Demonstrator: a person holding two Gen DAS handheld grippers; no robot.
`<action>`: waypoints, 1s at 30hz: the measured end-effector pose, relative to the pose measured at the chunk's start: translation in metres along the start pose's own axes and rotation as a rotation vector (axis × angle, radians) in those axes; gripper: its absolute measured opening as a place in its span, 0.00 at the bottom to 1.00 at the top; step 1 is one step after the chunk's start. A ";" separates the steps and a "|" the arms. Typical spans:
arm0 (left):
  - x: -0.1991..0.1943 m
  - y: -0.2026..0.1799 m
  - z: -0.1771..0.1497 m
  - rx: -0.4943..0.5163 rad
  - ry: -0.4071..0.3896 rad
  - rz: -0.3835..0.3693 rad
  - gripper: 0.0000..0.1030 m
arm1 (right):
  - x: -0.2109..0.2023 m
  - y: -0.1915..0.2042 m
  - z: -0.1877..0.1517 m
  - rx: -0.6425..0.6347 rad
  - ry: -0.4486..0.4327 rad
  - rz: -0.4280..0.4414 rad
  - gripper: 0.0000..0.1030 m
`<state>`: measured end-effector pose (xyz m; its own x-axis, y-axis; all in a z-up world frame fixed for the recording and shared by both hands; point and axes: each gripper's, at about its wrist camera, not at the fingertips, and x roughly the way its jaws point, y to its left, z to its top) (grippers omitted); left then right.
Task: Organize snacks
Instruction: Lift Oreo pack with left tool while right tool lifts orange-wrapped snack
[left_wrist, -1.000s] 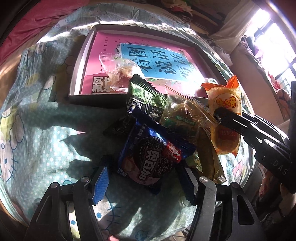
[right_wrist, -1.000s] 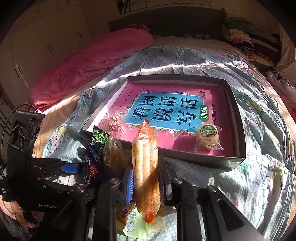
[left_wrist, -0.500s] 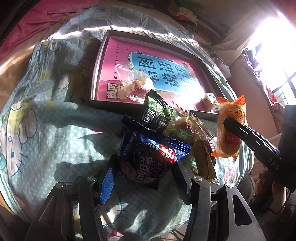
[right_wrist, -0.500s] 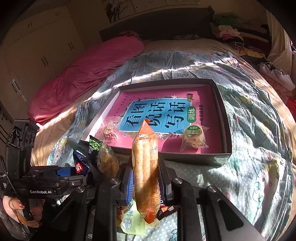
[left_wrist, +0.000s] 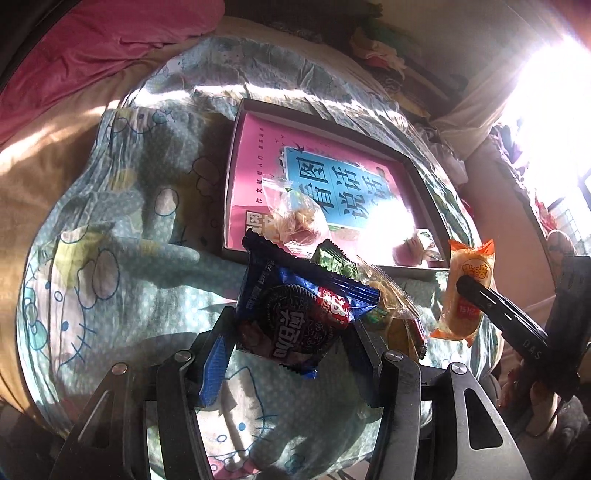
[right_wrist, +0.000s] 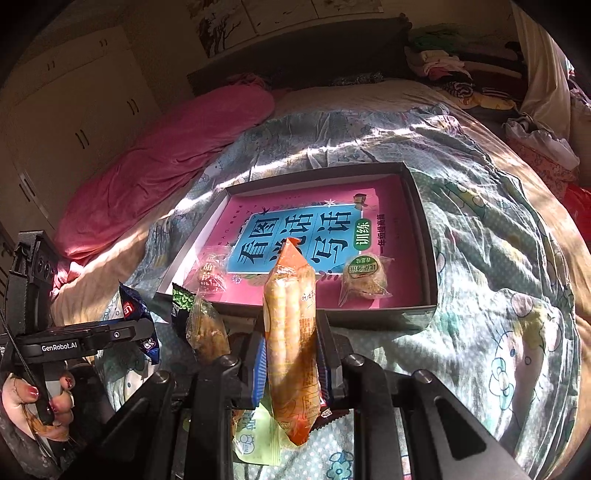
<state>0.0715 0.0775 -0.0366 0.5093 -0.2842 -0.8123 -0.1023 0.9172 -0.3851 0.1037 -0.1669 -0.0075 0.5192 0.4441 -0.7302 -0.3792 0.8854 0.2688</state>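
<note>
My left gripper (left_wrist: 288, 332) is shut on a dark blue cookie pack (left_wrist: 295, 314) and holds it tilted above the blanket. In the right wrist view the same pack (right_wrist: 135, 306) shows at the left, in the left gripper (right_wrist: 122, 332). My right gripper (right_wrist: 291, 339) is shut on a long orange snack pack (right_wrist: 291, 325), held upright in front of the box. A shallow grey box (right_wrist: 428, 236) lies on the bed with a pink book in it. Two wrapped snacks (right_wrist: 212, 275) (right_wrist: 364, 273) rest on the book.
Loose snacks lie by the box's near wall: a green pack (right_wrist: 181, 299), a clear brown-filled pack (right_wrist: 205, 328) and a pale green pack (right_wrist: 255, 439). A pink duvet (right_wrist: 166, 155) lies at the left. Clothes (right_wrist: 443, 66) are piled at the bed's far end.
The left jaws closed on the blue cookie pack and lifted it off the snack pile. Both grippers rose a little, so the box looks smaller and farther.
</note>
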 end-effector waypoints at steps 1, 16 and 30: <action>-0.001 -0.001 0.002 0.001 -0.005 0.001 0.56 | -0.001 -0.001 0.000 0.001 -0.003 -0.003 0.23; -0.011 -0.001 0.030 0.003 -0.083 0.037 0.56 | -0.008 -0.003 0.002 0.006 -0.029 -0.009 0.23; 0.015 0.005 0.060 -0.018 -0.104 0.086 0.56 | -0.010 -0.008 0.006 0.021 -0.040 -0.026 0.23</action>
<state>0.1300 0.0945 -0.0240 0.5835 -0.1730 -0.7934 -0.1643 0.9317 -0.3240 0.1066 -0.1773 0.0015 0.5587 0.4259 -0.7117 -0.3495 0.8991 0.2637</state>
